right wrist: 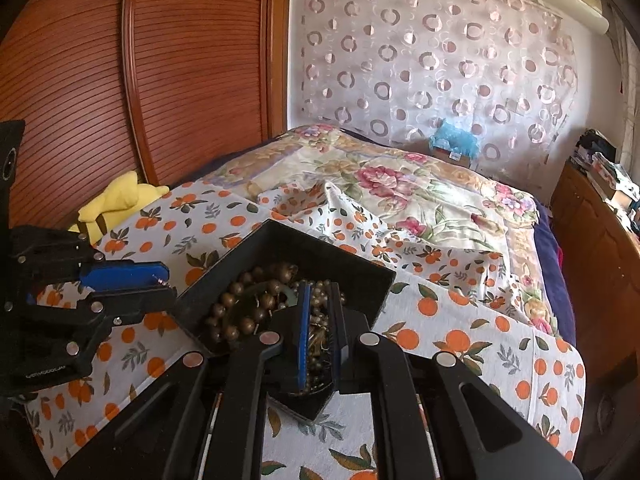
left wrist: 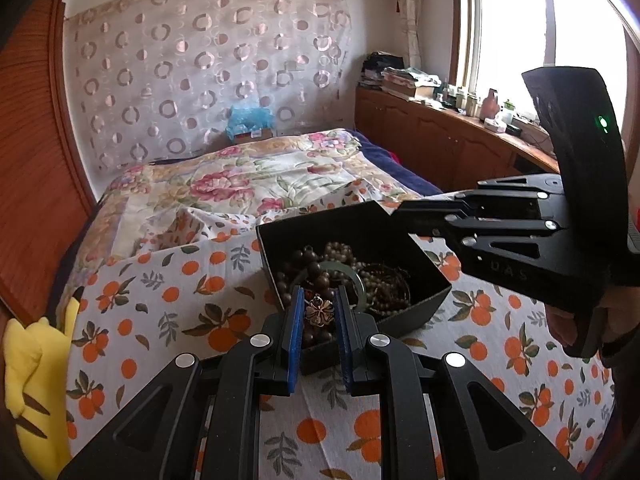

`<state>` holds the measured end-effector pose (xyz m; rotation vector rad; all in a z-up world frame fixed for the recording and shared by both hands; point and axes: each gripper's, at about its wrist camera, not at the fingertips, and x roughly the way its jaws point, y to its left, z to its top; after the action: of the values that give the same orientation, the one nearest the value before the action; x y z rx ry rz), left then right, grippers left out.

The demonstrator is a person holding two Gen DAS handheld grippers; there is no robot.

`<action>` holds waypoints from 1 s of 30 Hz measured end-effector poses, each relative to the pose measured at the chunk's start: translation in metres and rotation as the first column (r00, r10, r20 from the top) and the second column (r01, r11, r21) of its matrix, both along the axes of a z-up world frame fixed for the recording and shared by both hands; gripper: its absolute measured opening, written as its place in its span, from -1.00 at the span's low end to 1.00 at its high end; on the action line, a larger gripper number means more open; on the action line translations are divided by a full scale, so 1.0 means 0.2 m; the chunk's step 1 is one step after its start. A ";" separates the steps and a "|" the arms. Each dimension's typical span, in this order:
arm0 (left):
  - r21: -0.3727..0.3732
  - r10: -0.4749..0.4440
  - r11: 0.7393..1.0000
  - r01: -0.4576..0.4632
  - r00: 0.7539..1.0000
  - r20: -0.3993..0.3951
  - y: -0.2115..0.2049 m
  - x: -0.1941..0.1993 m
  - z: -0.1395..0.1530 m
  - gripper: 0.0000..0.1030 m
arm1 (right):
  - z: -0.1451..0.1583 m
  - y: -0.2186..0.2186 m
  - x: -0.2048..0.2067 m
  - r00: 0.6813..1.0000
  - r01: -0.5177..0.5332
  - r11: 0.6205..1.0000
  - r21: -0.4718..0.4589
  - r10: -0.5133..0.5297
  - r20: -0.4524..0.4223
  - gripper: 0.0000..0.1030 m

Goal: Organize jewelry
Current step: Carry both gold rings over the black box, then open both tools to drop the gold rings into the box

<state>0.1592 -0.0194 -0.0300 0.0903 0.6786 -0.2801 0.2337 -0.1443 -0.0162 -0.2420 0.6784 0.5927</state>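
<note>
I find the black box (left wrist: 420,276) sitting on the orange-print bedsheet (left wrist: 168,300) of the bed, uncovered, with the jewelry heaped loose inside: brown bead strands (left wrist: 316,264), a green bangle (left wrist: 352,276) and, at the near corner in the right wrist view, a tangle of thin gold-coloured chains (right wrist: 318,344). My left tongs (left wrist: 319,314) hang over the near edge of the box with the blue pads part-way apart; a bronze flower pendant (left wrist: 319,311) sits between them, but I cannot tell from either view whether the pads are pressing on it or merely bracketing it. In the right wrist view the same tongs appear beside the box's left wall with a small metal hook showing at their tip, so I judge a piece is probably in hand, though this is not certain. My right tongs (right wrist: 322,320) are lowered into the box over the chains, pads narrowly parted; whether anything is caught between them is hidden. No sorted piece, tray or second container is visible on the sheet. A yellow plush toy (left wrist: 32,380) lies at the bed's far left, well apart from the work. My assessment: the task is at an early stage, with nearly all items unsorted in the box.
</note>
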 end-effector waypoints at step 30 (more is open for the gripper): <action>0.020 0.012 1.000 -0.011 0.999 -0.034 -0.27 0.32 -0.04 -0.61 | -0.10 -0.38 -0.15 0.991 0.131 0.988 0.079 -0.131 -0.013 -0.80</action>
<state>0.2241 -0.0726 -0.0377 0.1008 0.7160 -0.2647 0.2037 -0.2202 -0.0358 -0.1193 0.6714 0.4939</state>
